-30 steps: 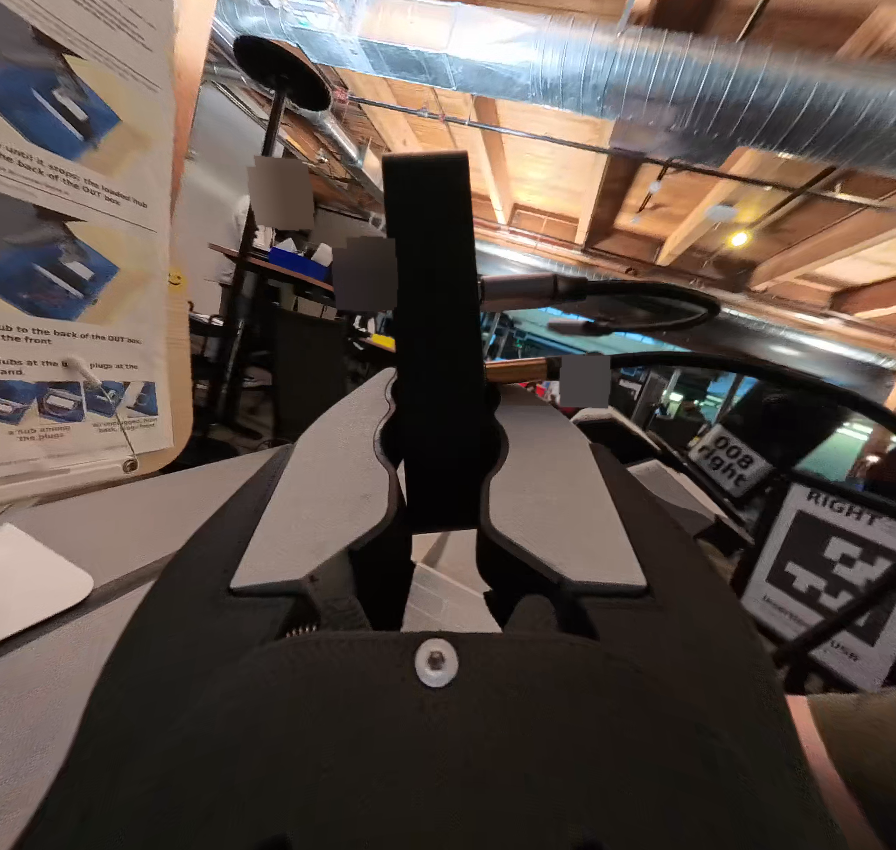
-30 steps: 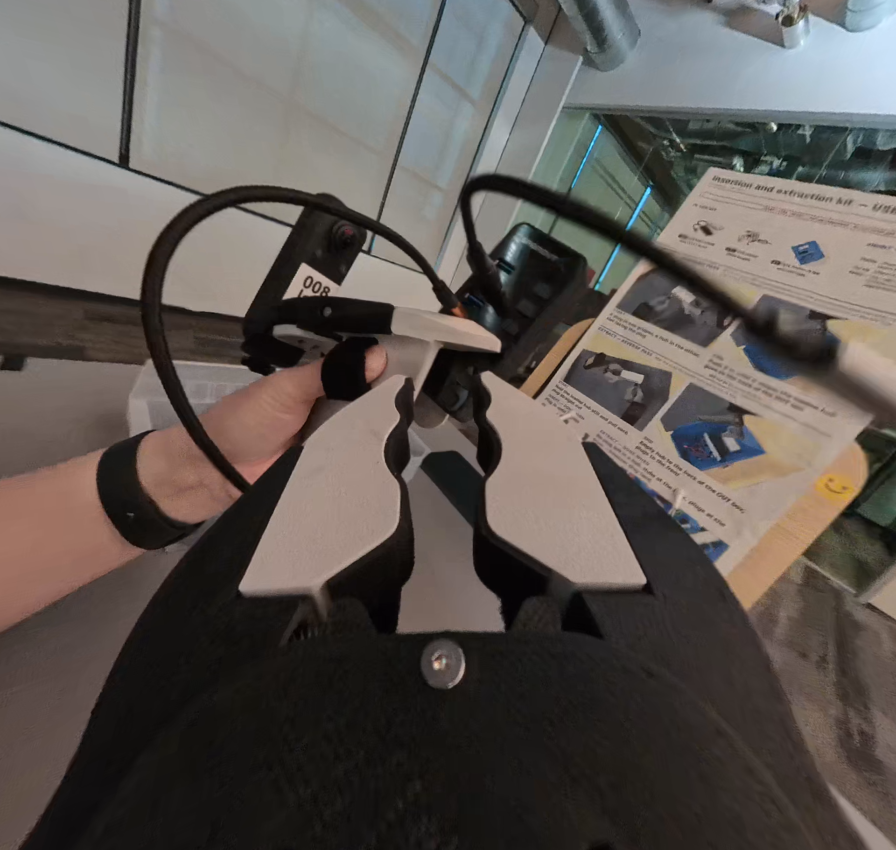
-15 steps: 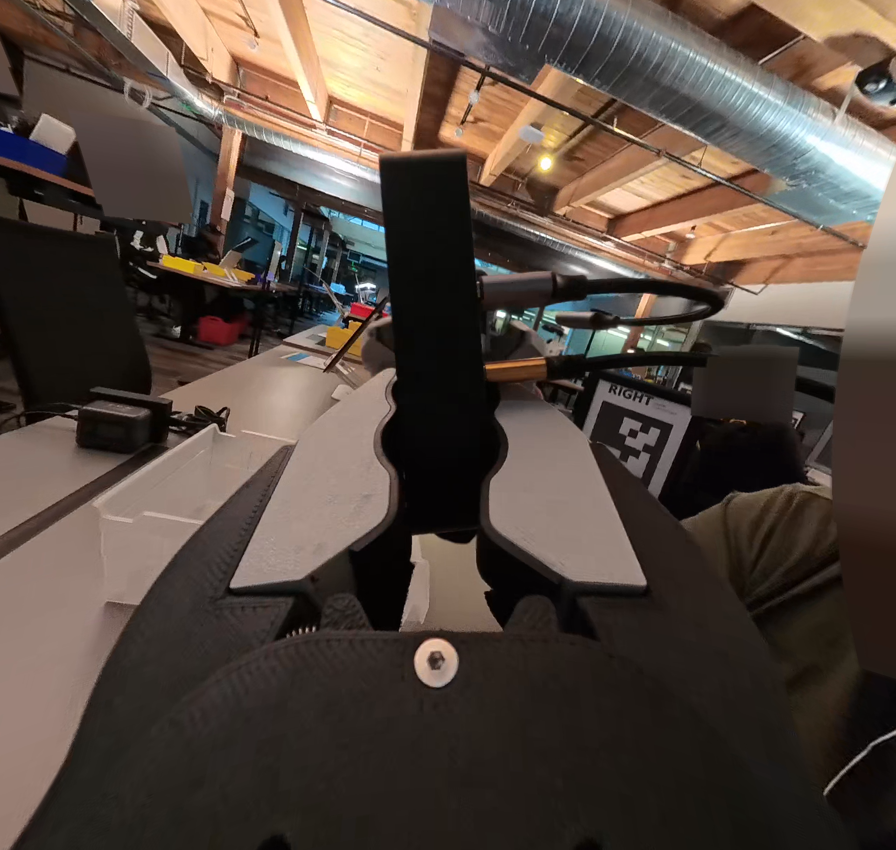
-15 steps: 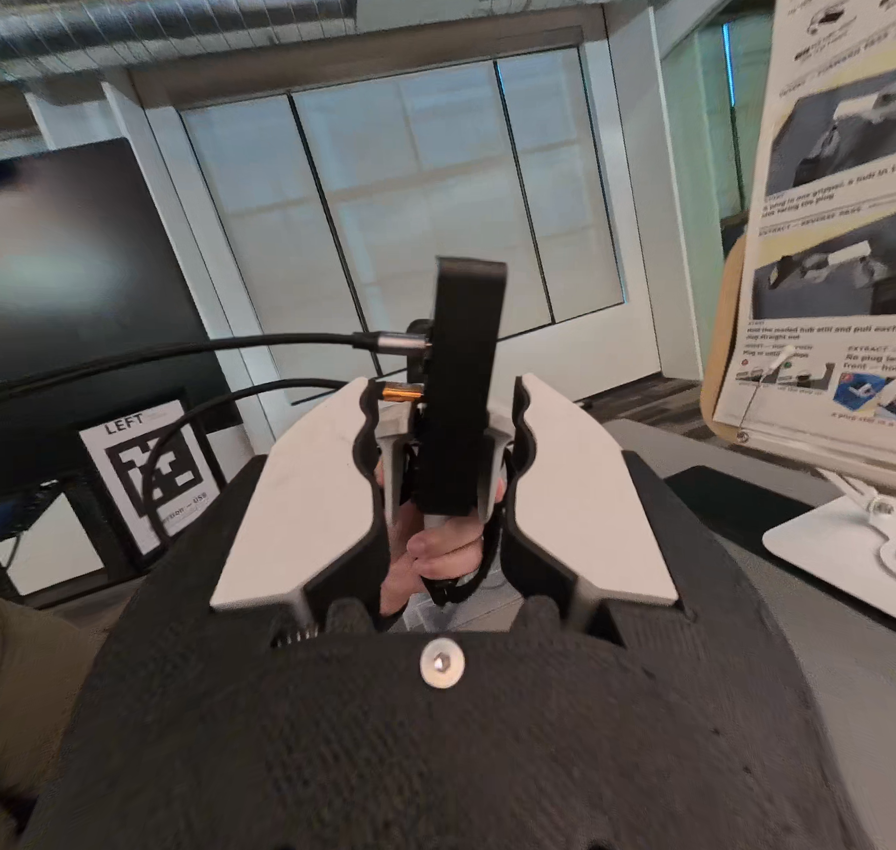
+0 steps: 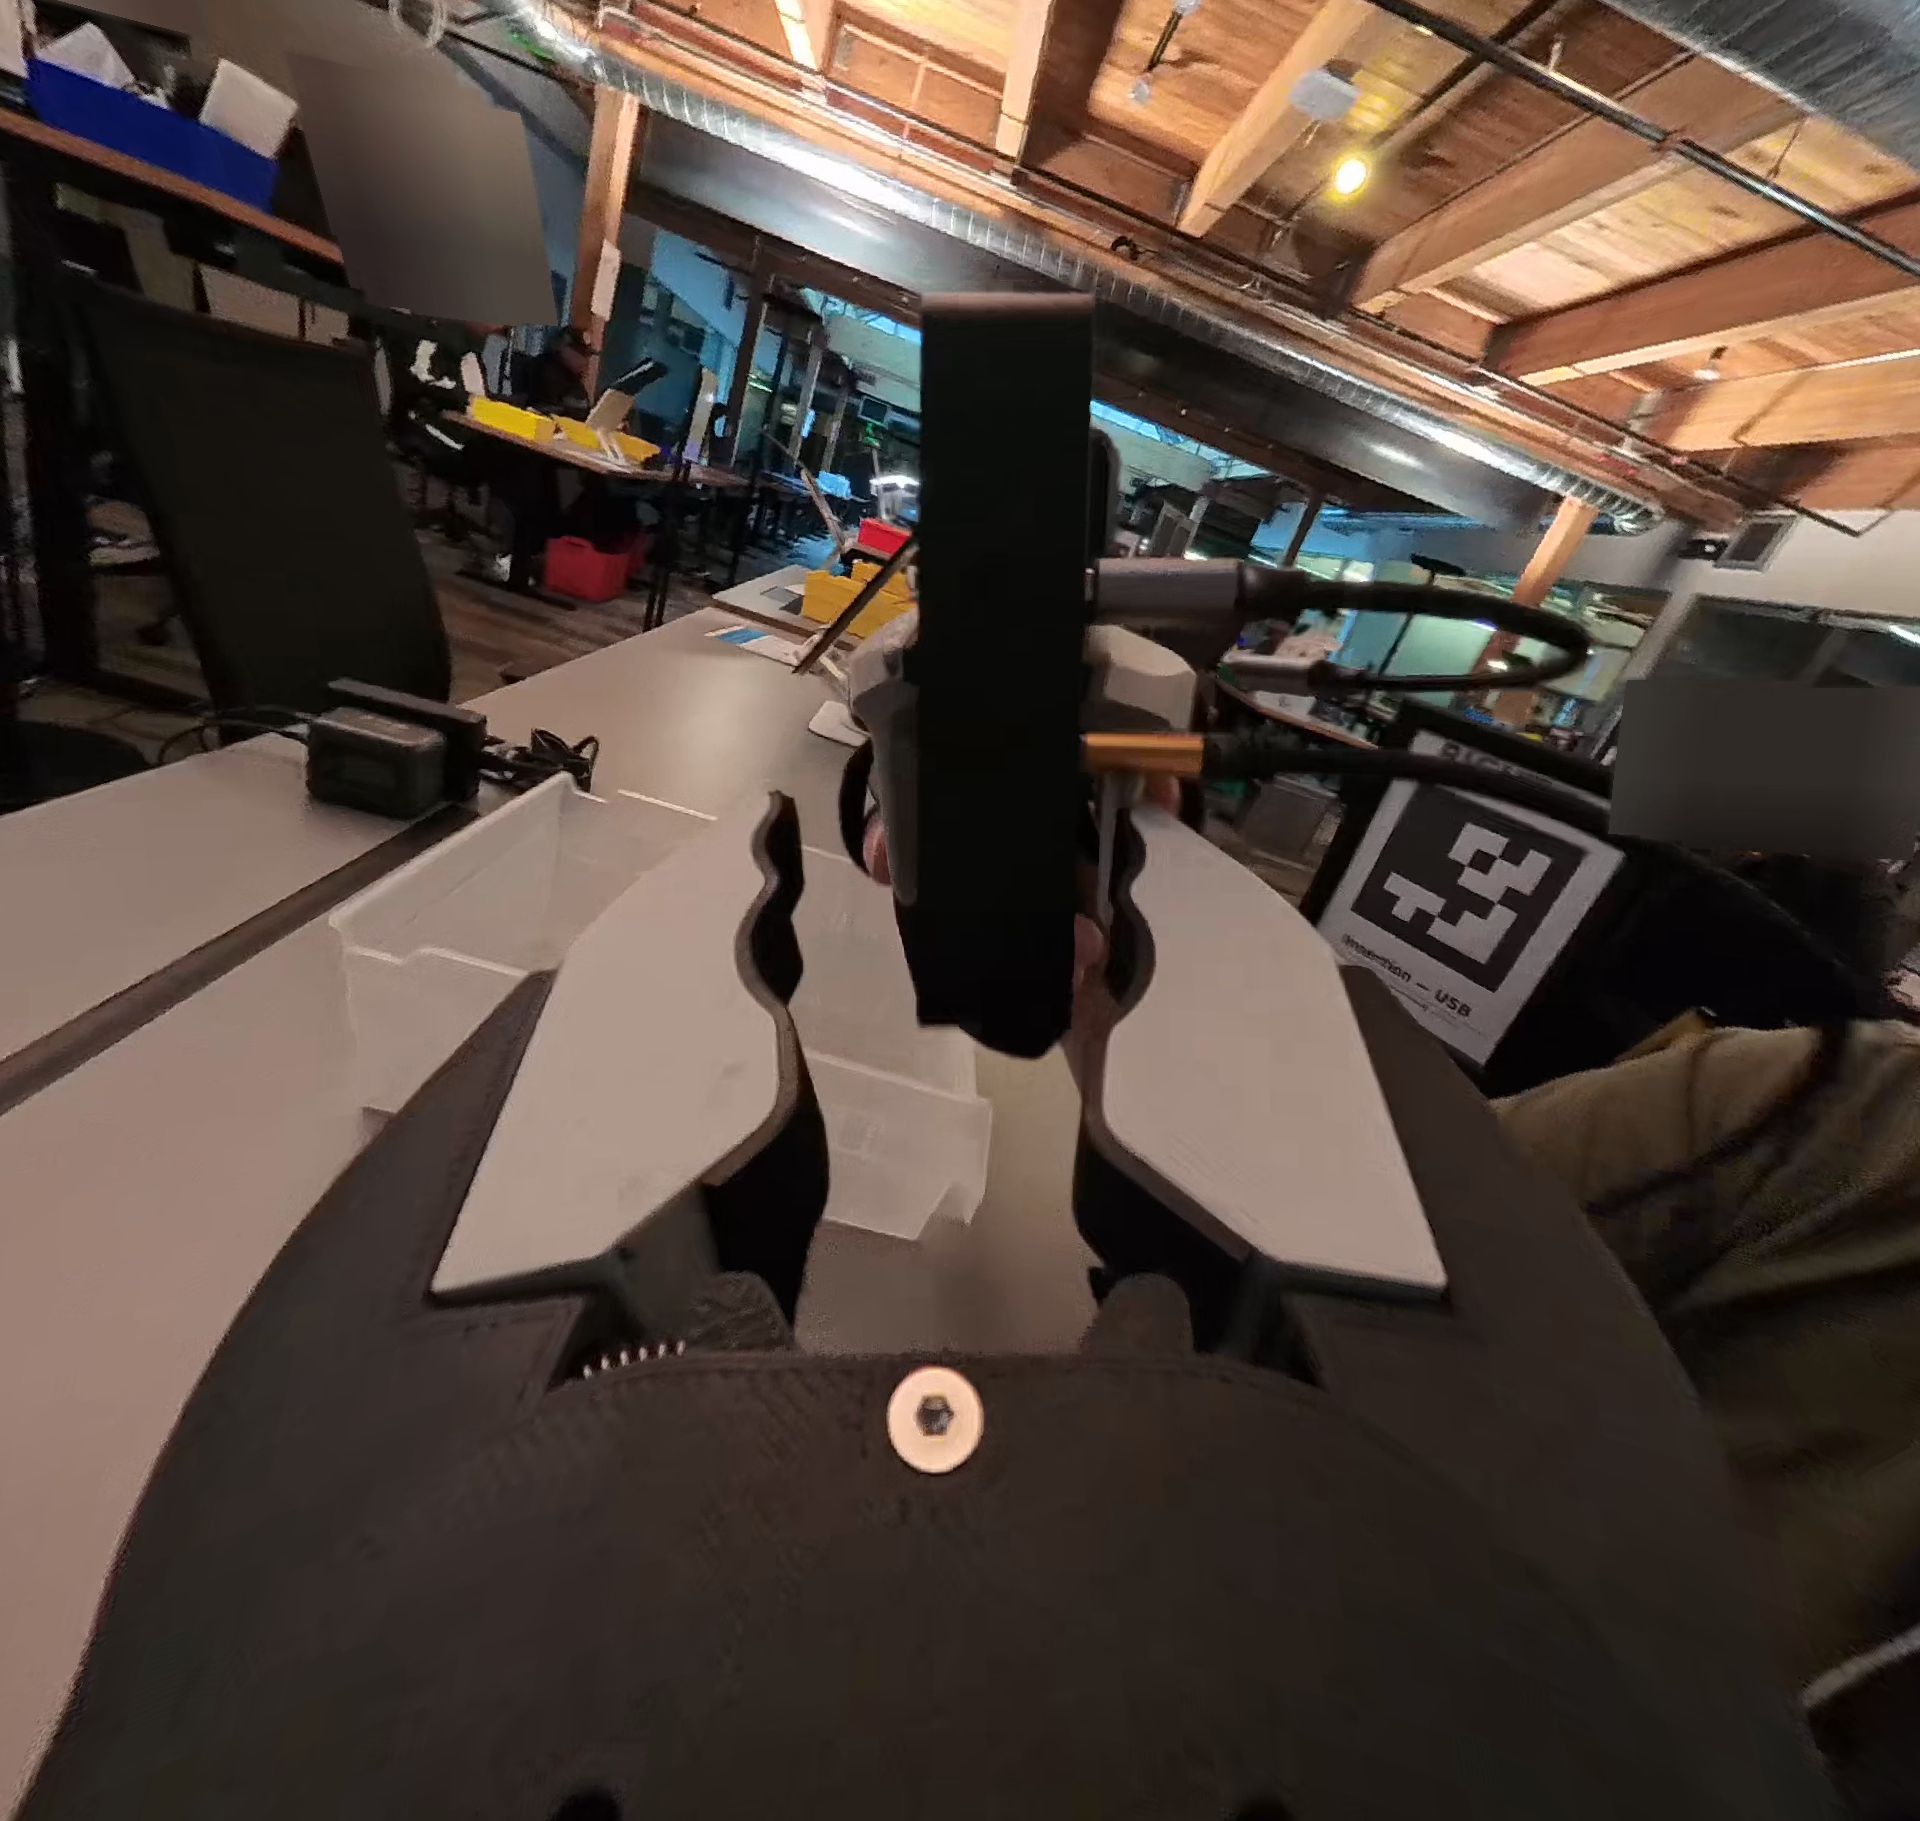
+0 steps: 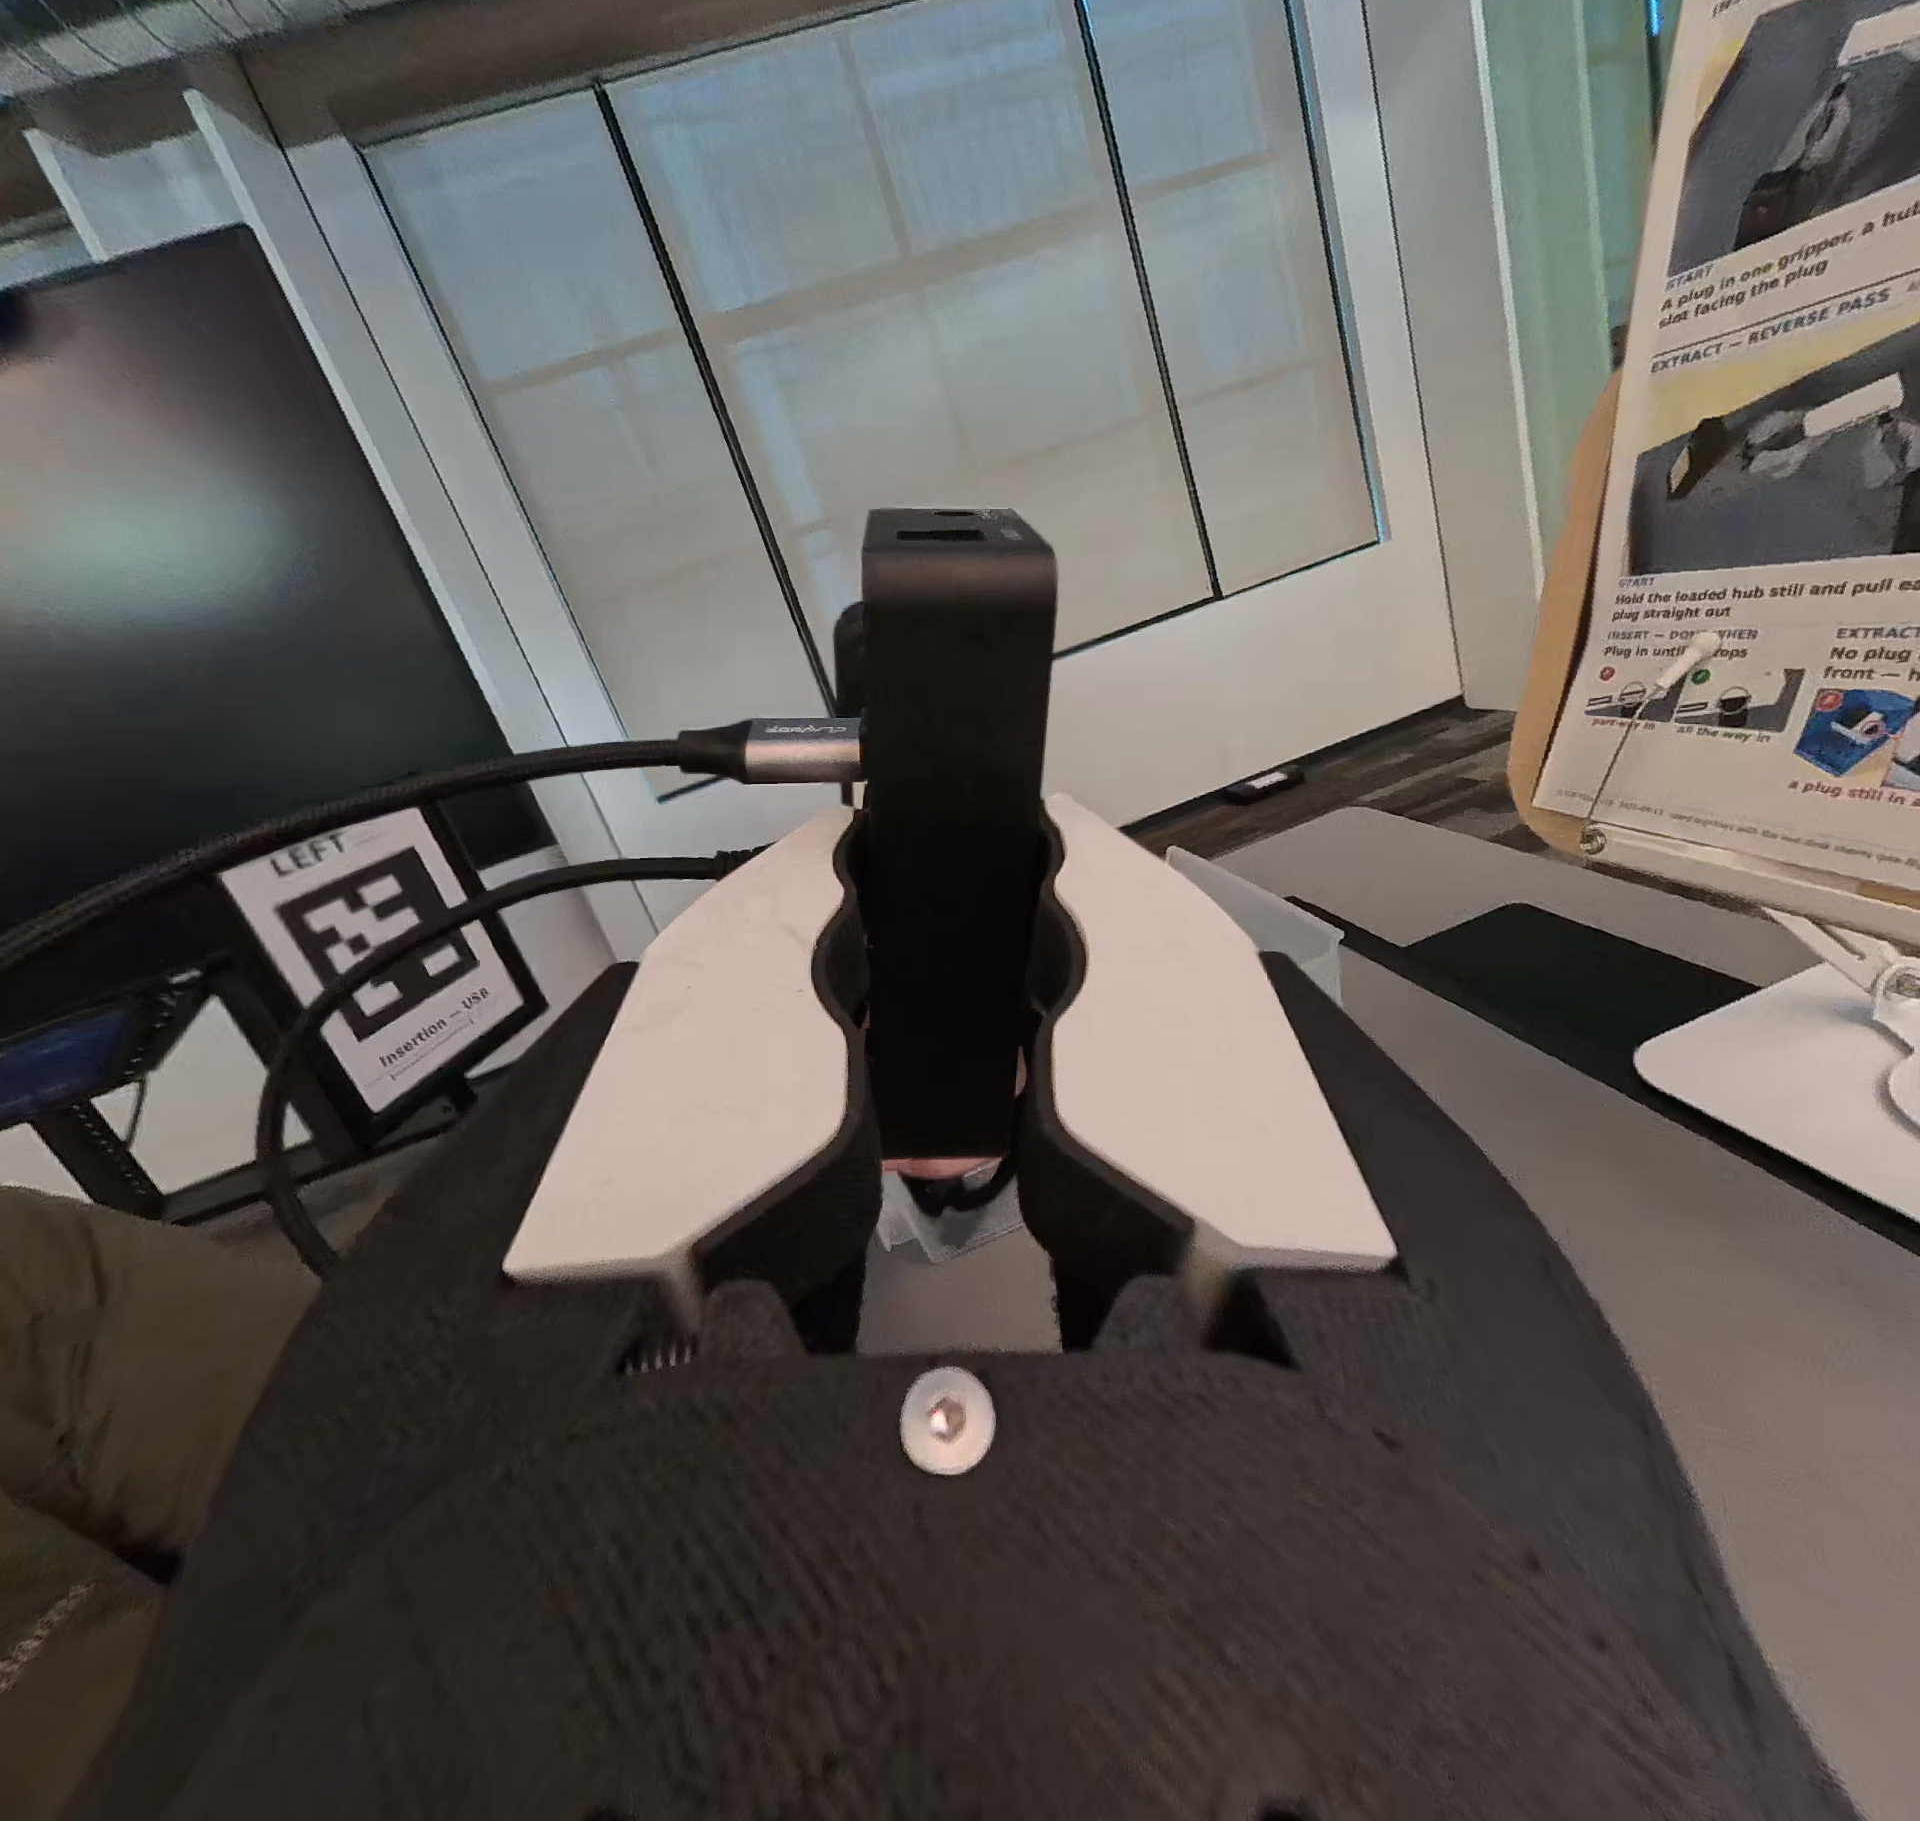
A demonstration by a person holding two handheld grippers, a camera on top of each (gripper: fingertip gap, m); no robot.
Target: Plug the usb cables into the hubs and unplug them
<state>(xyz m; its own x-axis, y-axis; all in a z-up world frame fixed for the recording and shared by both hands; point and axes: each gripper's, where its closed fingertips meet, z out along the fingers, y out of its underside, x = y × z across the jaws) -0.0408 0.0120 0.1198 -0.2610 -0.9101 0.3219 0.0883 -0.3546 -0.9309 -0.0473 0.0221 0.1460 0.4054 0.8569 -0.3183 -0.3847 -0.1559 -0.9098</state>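
The black USB hub (image 6: 956, 815) has just passed from one gripper to the other. One second ago the left gripper (image 5: 956, 898) held it clenched between its fingers; now the jaws of that gripper stand wide apart and the hub only stands between them, touching neither as far as I can see. The right gripper (image 6: 951, 940), which was released and empty before, is now closed on the lower part of the hub and holds it upright.

Two cables are plugged in the side of the hub: one with a grey metal plug (image 6: 774, 732) and a braided cable, and lower one with a gold plug (image 5: 1143, 753). In the right wrist view the gold plug is hidden behind the finger.

I judge that the hand-over is complete, so the left gripper is free for the unplug step. It probably must take one plug and pull it straight out, while the right gripper keeps the hub still. A clear plastic bin (image 5: 457, 898) lies on the grey table (image 5: 156, 857) below.
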